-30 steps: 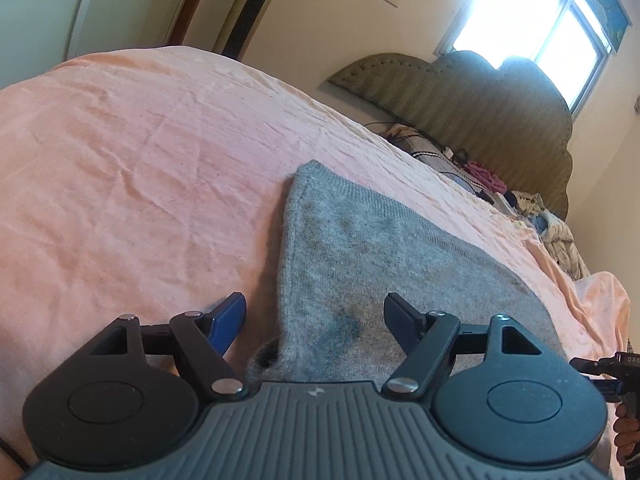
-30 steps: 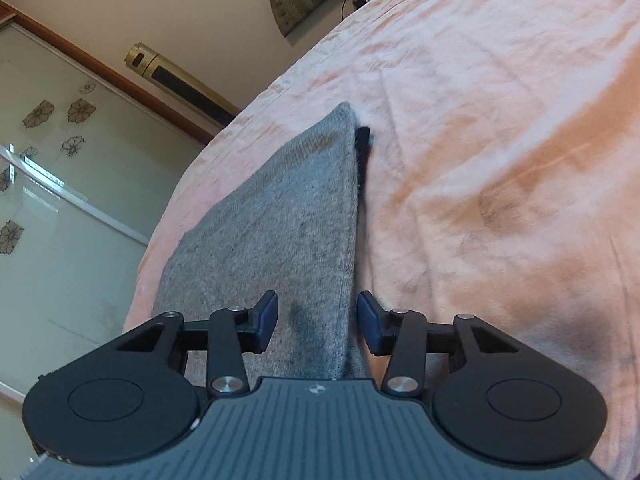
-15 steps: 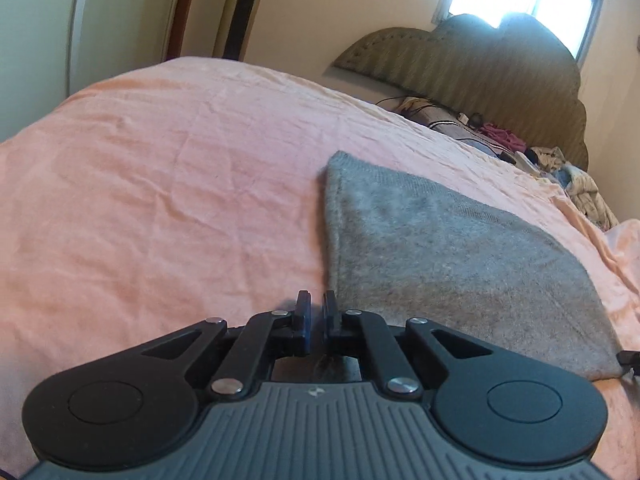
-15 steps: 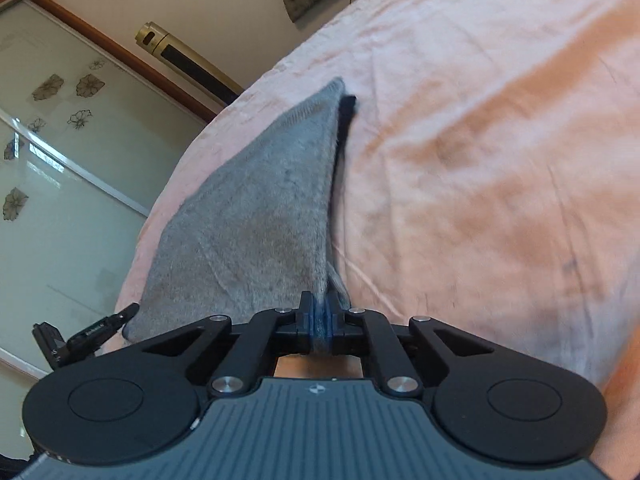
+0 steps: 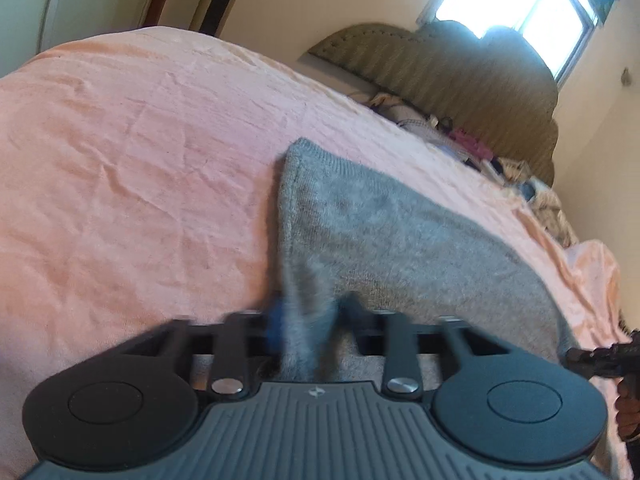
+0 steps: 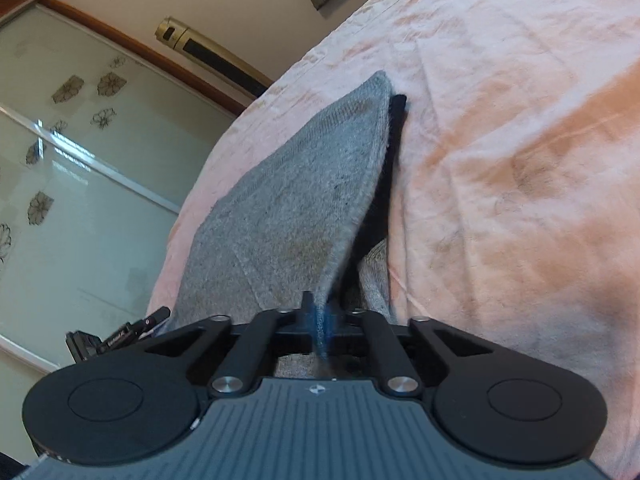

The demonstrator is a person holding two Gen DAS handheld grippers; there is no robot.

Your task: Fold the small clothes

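Note:
A grey knit garment (image 5: 400, 240) lies flat on the pink bed sheet (image 5: 140, 180), with its near edge toward both grippers. My left gripper (image 5: 310, 320) pinches the near left corner, which rises in a ridge between the blurred fingers; its jaws are opening slightly with the cloth still between them. My right gripper (image 6: 320, 316) holds the near right edge of the garment (image 6: 288, 208), its jaws closing tight on the cloth. A dark layer (image 6: 396, 120) shows under the lifted right edge.
A padded headboard (image 5: 460, 68) with a pile of clothes (image 5: 460, 136) stands at the bed's far end under a bright window (image 5: 520, 0). Frosted sliding doors (image 6: 80, 160) and a tall gold unit (image 6: 212, 54) line the wall. Pink sheet (image 6: 520, 160) spreads wide on the right.
Both grippers went from open around the near edge to closed on it. The right edge now lifts off the sheet. The left fingers look a little further apart than half a second ago.

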